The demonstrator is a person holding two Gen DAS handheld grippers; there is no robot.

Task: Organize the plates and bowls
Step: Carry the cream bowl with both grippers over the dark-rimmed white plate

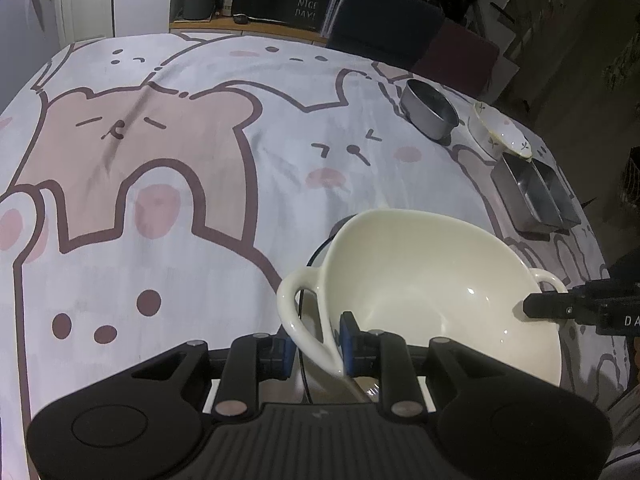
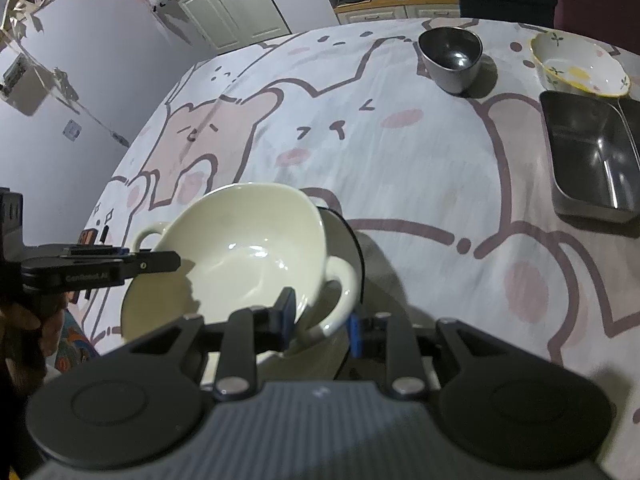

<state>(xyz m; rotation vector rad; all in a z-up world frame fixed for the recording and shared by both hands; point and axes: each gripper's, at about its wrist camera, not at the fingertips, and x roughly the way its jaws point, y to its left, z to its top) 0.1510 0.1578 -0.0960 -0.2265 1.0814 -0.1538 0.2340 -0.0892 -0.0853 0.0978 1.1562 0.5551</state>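
A cream two-handled bowl (image 1: 432,280) (image 2: 240,248) sits between both grippers near the table's front edge. My left gripper (image 1: 318,340) is shut on the bowl at its left handle (image 1: 296,304), one blue pad inside the rim and one outside. My right gripper (image 2: 320,316) is shut on it at the right handle (image 2: 340,280) in the same way. Each gripper shows in the other's view: the right gripper (image 1: 552,304), the left gripper (image 2: 160,262). A dark-rimmed plate (image 1: 340,226) (image 2: 348,236) lies partly hidden under the bowl.
On the bear-print tablecloth (image 1: 200,140) at the far right stand a grey metal cup (image 1: 430,114) (image 2: 452,60), a floral bowl (image 1: 502,132) (image 2: 576,66) and steel rectangular trays (image 1: 536,196) (image 2: 588,156). Chairs (image 1: 384,20) stand behind the table.
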